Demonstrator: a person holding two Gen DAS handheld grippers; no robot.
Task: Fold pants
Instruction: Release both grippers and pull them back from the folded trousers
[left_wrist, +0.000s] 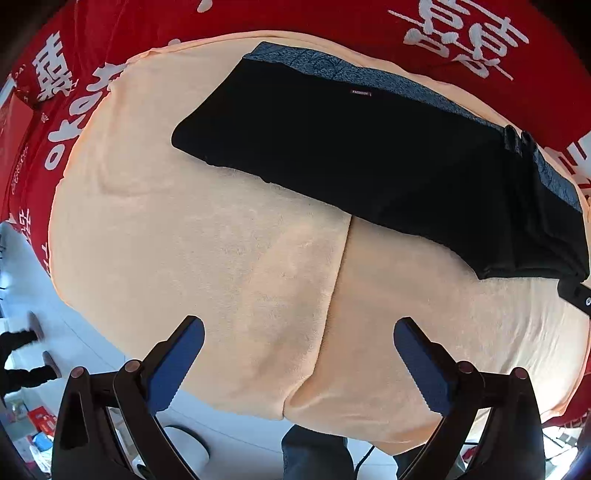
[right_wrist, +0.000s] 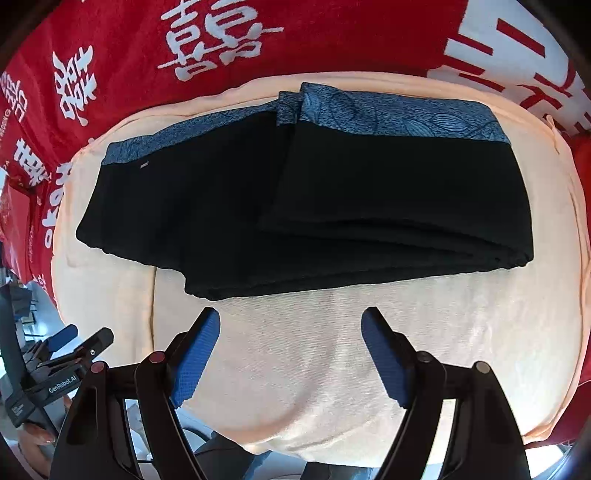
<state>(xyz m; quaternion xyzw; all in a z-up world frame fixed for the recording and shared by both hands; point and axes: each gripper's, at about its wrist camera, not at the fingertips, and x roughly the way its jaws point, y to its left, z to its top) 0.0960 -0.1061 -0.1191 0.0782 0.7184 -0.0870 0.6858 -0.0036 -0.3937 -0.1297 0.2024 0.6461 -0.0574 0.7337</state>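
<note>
Currently: black pants (right_wrist: 207, 206) with blue patterned band, partly folded, on peach towel (right_wrist: 295, 369) over red cloth (right_wrist: 332, 37). Left gripper (left_wrist: 299, 363) and right gripper (right_wrist: 290, 350), both spread wide and holding nothing, hover above the towel near the pants.

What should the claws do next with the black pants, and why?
Probably bring the right claw forward to the near edge of the pants. Both claws are open and empty over the peach towel, and the pants lie only partly folded, one end doubled over the rest.
</note>
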